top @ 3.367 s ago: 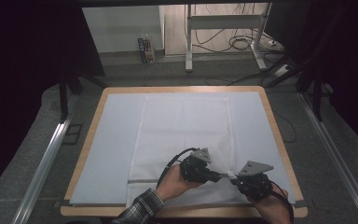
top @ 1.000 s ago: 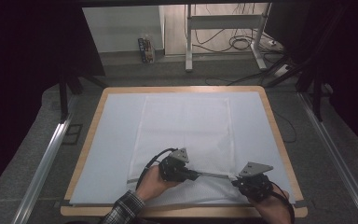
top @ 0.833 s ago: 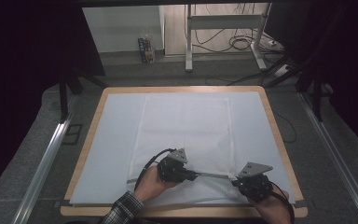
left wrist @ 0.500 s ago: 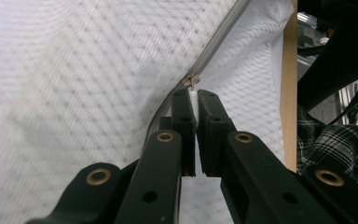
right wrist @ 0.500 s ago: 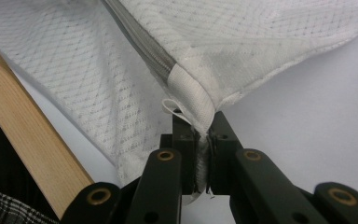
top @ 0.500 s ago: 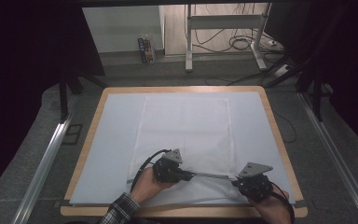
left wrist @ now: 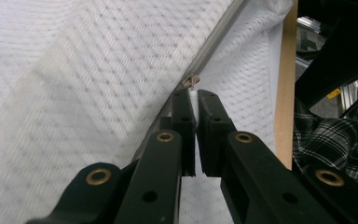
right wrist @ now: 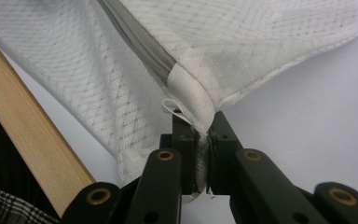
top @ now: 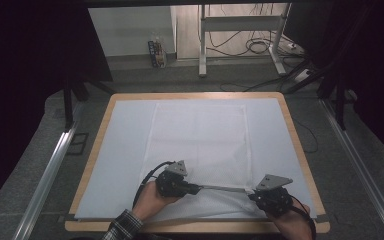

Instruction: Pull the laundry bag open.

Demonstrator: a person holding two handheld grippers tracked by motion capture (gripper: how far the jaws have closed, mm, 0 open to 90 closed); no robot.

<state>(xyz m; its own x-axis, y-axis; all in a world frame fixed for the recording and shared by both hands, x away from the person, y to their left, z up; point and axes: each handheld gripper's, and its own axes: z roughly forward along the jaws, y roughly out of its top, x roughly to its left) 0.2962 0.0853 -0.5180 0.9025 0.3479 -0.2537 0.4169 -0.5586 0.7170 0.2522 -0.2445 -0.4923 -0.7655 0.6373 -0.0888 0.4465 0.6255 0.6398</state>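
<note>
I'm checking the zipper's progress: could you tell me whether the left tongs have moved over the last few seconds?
Yes. The left tongs have slid left along the zipper, away from the right tongs, toward the table's left wooden edge.

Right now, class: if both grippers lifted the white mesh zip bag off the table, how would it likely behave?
The white mesh zip bag would probably sag: its fabric already drapes in folds where the right gripper pinches its corner. It looks light, being thin open netting. The left gripper, shut near the zipper slider, may slip, since little cloth lies between its jaws.
</note>
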